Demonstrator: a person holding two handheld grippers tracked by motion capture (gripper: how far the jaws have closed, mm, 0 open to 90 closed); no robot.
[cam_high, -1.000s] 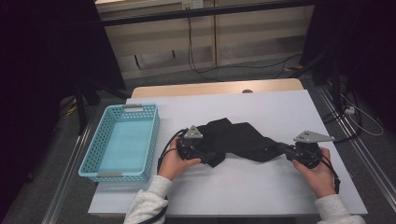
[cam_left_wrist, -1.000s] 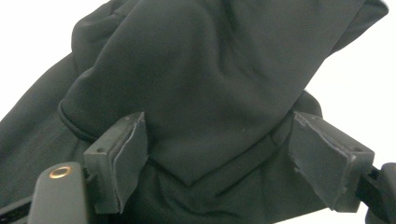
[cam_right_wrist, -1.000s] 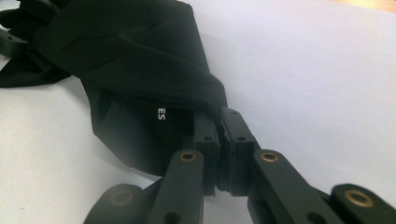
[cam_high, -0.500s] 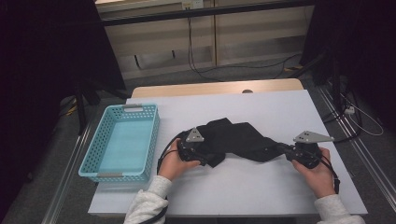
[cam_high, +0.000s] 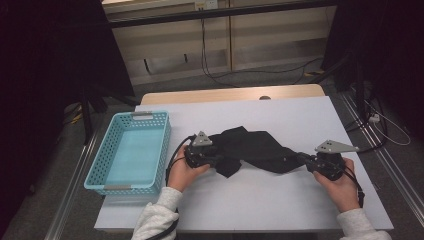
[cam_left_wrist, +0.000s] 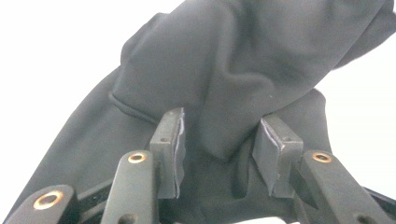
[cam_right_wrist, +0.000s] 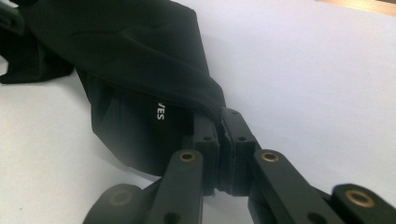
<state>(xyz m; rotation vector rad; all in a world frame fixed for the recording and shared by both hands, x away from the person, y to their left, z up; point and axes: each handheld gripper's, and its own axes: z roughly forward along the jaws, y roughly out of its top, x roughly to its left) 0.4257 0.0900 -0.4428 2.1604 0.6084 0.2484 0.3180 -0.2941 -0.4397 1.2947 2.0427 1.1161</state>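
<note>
A black garment (cam_high: 255, 150) lies crumpled across the middle of the white table (cam_high: 280, 200), stretched between both hands. My left gripper (cam_high: 220, 161) is at its left end. In the left gripper view its jaws have just been closing, and a fold of the black garment (cam_left_wrist: 219, 93) hangs between the pads (cam_left_wrist: 173, 140) with small gaps on both sides. My right gripper (cam_high: 302, 159) holds the right end. In the right gripper view it (cam_right_wrist: 222, 126) is shut on the hem of the garment (cam_right_wrist: 140, 70), near small white lettering.
A light blue plastic basket (cam_high: 100, 165) stands at the table's left edge, beside the left hand. A bare wooden strip (cam_high: 225, 95) runs along the far edge. Cables lie on the floor beyond the table and to its right.
The left gripper has shifted slightly at the garment's left end. The right hand and the right end of the garment have stayed where they were.
</note>
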